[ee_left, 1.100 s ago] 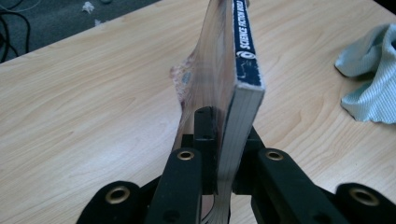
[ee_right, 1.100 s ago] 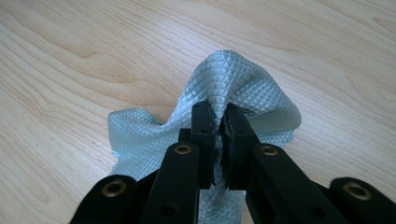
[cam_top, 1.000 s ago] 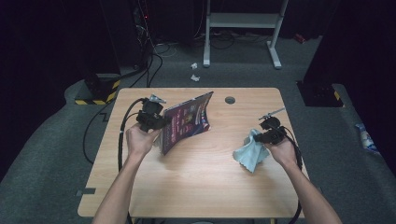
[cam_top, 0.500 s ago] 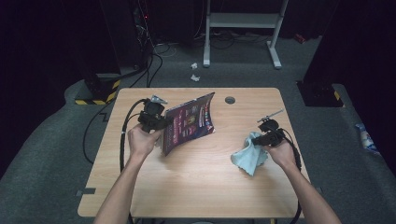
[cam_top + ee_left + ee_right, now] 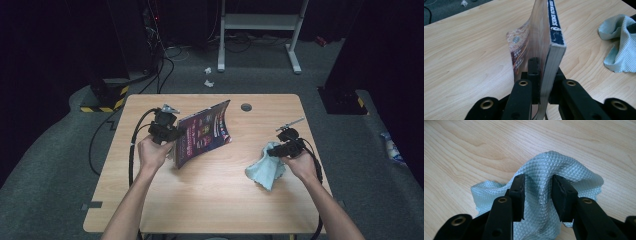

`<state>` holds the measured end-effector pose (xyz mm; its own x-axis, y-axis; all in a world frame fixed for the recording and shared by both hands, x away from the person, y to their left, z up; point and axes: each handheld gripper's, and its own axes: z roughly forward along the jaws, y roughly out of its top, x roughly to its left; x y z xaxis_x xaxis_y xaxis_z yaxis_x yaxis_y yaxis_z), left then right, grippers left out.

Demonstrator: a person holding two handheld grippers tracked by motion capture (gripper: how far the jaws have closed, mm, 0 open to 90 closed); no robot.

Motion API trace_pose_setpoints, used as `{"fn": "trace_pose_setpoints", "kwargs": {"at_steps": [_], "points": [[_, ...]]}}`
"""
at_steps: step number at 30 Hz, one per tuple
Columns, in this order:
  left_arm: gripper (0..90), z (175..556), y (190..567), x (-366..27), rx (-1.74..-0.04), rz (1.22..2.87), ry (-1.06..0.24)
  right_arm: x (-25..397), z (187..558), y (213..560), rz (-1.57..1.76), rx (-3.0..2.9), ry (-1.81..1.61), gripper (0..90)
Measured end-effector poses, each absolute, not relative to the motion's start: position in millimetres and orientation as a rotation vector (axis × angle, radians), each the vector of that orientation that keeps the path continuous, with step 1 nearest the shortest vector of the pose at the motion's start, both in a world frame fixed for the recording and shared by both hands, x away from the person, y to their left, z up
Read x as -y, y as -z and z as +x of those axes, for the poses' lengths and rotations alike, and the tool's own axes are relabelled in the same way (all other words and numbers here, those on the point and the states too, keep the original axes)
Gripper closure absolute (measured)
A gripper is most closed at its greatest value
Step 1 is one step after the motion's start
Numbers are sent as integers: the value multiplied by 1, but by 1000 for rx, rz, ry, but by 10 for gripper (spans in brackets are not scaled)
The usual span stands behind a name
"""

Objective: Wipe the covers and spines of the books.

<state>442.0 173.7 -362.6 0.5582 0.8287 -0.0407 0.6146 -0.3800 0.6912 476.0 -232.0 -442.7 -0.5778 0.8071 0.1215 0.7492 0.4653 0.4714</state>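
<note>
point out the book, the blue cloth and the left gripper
book (image 5: 554, 27), left gripper view, on its dark blue spine
blue cloth (image 5: 544, 167), right gripper view, on the raised fold
left gripper (image 5: 172, 132), high view, where its jaws meet the book

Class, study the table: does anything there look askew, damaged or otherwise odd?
Yes. The magazine, clamped in the left tool, stands on edge, its front cover bowing away from the pages, and its spine corner looks scuffed. The cloth in the right tool is bunched.
</note>
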Motion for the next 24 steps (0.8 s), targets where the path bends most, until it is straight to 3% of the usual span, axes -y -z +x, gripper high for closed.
{"fn": "trace_pose_setpoints", "kwargs": {"at_steps": [24], "points": [[834, 430, 408, -161, -1165, 2167, -360, 244, 461, 449, 1412, -2526, -834, 612]]}}
